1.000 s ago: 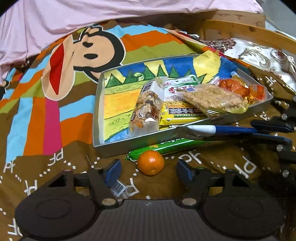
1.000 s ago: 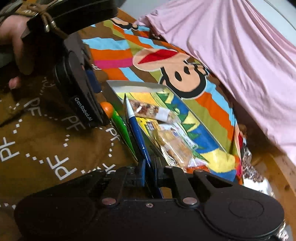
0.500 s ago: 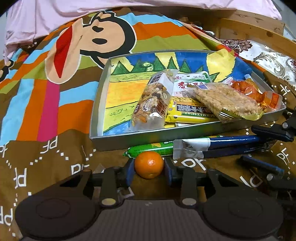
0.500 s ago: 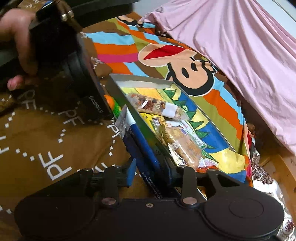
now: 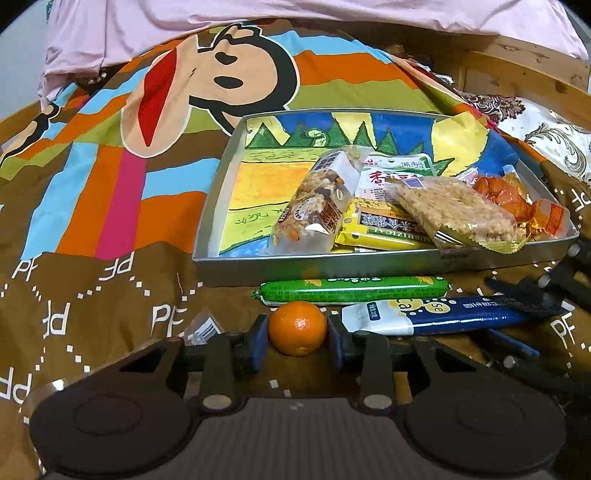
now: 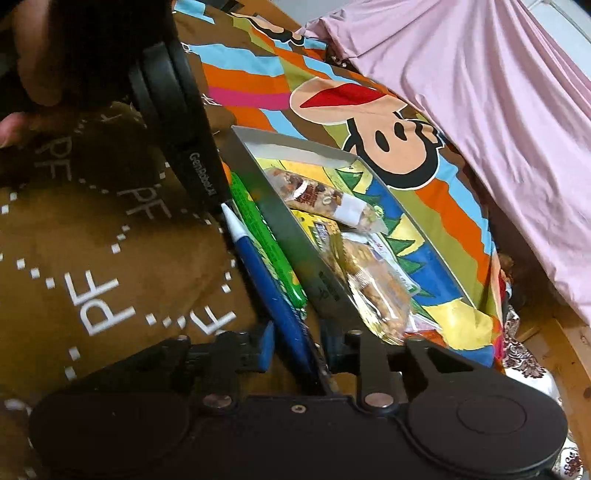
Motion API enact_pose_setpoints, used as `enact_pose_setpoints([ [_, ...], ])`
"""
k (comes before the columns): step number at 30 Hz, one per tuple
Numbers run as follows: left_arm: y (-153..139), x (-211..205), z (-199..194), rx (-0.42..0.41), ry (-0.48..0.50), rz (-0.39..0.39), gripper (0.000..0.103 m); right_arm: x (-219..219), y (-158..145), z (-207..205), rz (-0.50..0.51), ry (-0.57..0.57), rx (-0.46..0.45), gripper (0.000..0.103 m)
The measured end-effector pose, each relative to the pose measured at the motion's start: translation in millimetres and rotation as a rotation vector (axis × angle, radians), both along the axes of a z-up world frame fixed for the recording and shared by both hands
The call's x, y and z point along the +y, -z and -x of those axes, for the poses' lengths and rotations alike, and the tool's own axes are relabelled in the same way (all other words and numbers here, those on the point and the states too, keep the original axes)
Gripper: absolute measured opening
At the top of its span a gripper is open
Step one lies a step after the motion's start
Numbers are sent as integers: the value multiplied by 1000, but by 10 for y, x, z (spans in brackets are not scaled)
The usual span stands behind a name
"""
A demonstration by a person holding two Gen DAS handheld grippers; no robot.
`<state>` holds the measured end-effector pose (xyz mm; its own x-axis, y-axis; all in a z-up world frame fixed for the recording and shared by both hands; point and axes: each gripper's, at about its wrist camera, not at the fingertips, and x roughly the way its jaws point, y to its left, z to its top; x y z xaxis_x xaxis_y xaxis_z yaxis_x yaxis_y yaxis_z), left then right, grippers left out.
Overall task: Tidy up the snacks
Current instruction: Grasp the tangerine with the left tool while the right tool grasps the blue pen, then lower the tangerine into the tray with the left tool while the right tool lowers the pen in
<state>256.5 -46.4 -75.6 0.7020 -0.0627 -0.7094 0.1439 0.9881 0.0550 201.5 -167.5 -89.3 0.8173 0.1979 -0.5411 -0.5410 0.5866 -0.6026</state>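
Note:
A small orange mandarin (image 5: 297, 326) sits on the brown bedspread, and my left gripper (image 5: 297, 340) is shut on it, both blue pads touching its sides. A blue-and-white packet (image 5: 443, 317) lies flat to its right, beside a green sausage stick (image 5: 354, 290) in front of the metal tray (image 5: 369, 264). In the right wrist view my right gripper (image 6: 299, 347) straddles the end of the blue packet (image 6: 258, 266). Its jaws are closing, with small gaps still showing at the pads. The tray holds a nut bar (image 5: 317, 206), a yellow packet (image 5: 380, 225), a crisp rice bar (image 5: 458, 210) and orange-wrapped sweets (image 5: 517, 195).
The striped cartoon-monkey bedspread (image 5: 207, 81) lies under everything, with a pink sheet (image 5: 258, 22) behind it. A wooden bed frame (image 5: 524, 70) and a patterned pillow (image 5: 546, 133) stand at the right. A small barcode scrap (image 5: 205, 326) lies left of the mandarin. A hand (image 6: 33, 74) holds the left gripper.
My left gripper came forward and shut on the mandarin. The right gripper lowered the blue packet from the tray's rim onto the bedspread, let go of it, and its jaws have narrowed again.

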Motion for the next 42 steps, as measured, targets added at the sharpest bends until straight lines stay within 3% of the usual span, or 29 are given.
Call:
enact_pose_setpoints([
  [6, -89, 92, 123, -53, -56, 33, 36, 5, -175, 160, -47, -11, -55, 10],
  [10, -246, 157, 221, -113, -108, 87, 36, -63, -372, 274, -108, 9, -127, 9],
  [15, -507, 127, 187, -173, -128, 95, 36, -258, -592, 240, -206, 112, -247, 9],
  [20, -682, -46, -64, -204, -120, 120, 36, -502, -670, -70, -257, 234, -327, 10],
  [27, -565, -363, -646, -158, -107, 192, 36, -733, -566, -527, -321, 348, -280, 10],
  [34, -319, -607, -985, -128, -62, 127, 37, -691, -414, -746, -343, 360, -201, 11],
  [40, -258, -655, -1025, -118, -29, 109, 37, -708, -327, -851, -412, 375, -85, 24],
  [42, -259, -634, -1020, -104, -26, 129, 37, -724, -361, -846, -450, 381, -64, 41],
])
